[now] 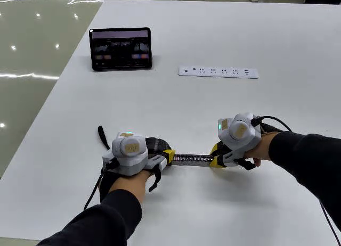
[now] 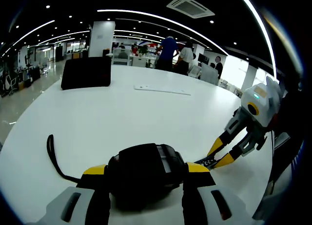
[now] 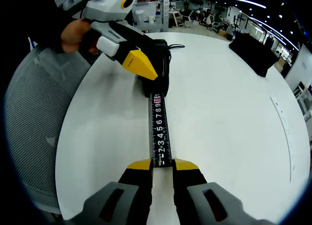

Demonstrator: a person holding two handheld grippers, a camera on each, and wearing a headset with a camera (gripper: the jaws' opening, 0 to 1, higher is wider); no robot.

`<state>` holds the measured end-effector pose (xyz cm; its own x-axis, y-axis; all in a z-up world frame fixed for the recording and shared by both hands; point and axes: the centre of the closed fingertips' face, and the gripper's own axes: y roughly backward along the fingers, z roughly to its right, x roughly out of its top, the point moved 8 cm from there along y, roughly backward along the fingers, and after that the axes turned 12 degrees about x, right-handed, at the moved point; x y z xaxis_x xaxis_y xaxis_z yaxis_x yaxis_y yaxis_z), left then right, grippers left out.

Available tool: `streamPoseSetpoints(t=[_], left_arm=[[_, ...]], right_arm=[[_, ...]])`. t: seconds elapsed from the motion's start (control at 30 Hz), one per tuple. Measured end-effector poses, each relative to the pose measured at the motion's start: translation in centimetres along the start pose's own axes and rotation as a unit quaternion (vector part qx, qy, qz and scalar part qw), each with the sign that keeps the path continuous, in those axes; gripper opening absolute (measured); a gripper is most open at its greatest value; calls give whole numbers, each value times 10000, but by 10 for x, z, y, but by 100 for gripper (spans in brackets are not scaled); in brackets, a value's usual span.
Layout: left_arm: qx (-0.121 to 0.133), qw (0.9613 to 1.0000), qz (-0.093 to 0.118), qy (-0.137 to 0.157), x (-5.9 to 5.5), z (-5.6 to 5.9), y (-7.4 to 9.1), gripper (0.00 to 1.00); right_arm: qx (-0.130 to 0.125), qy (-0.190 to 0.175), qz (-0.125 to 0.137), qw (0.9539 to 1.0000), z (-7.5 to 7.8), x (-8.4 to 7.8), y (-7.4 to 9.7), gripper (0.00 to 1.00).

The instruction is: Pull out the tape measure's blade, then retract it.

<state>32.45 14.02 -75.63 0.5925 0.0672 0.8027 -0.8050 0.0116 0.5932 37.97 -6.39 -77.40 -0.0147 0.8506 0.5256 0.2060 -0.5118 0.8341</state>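
1. Head view: my left gripper (image 1: pixel 166 156) is closed round the black case (image 1: pixel 156 147) of the tape, sitting on the white table (image 1: pixel 213 203).
2. From the case, the blade (image 1: pixel 192 160) runs a short way to its right, where my right gripper (image 1: pixel 216 161) has its jaws pinched on the blade's tip.
3. Right gripper view: numerals up to about nine show beyond the case.
4. My judgement: hold the case firm and draw straight away from it, level, so the blade neither twists nor slips.
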Motion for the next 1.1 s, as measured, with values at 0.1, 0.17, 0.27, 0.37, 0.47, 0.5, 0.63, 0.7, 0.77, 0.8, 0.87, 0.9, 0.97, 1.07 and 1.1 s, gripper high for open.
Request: streamPoseSetpoints(t=[0.1,0.17,0.27,0.37,0.47,0.5,0.63,0.7,0.77,0.8,0.87,0.9,0.97,1.07,1.1], left_arm=[[-1,10000,3,6,0,0,0,55],[-2,10000,3,8,0,0,0,55],[-8,10000,1,9,0,0,0,55],[-11,10000,0,9,0,0,0,55],[-13,10000,-2,12,0,-1,0,55],[-15,10000,-4,13,0,-1,0,55],[-14,10000,-1,9,0,-1,0,55],[-15,10000,-2,11,0,-1,0,55],[-17,10000,-3,10,0,-1,0,55],[-17,10000,-3,11,0,-1,0,55],[-22,10000,-2,17,0,-1,0,55],[-24,10000,-2,16,0,-1,0,55],[-29,10000,-2,21,0,-1,0,55],[-35,10000,-1,22,0,-2,0,55],[-37,10000,-2,25,0,-2,0,55]], right_arm=[[-3,1,12,10000,0,1,-1,11],[-2,-4,21,10000,0,3,-2,11],[5,-12,36,10000,-1,5,-3,11],[6,-17,58,10000,0,7,-5,11],[10,-19,75,10000,0,8,-5,11],[6,-20,79,10000,0,9,-6,11],[-9,-48,123,9999,0,10,-7,11],[-16,-56,138,9999,0,10,-8,11],[-16,-55,145,9999,0,11,-8,11],[-13,-46,148,9999,0,12,-9,11],[-8,-47,155,9999,0,13,-10,11],[-1,-43,163,9999,0,14,-10,11],[14,-19,150,9999,0,16,-11,11],[30,27,128,9999,0,19,-12,11],[33,31,136,9999,0,19,-13,11]])
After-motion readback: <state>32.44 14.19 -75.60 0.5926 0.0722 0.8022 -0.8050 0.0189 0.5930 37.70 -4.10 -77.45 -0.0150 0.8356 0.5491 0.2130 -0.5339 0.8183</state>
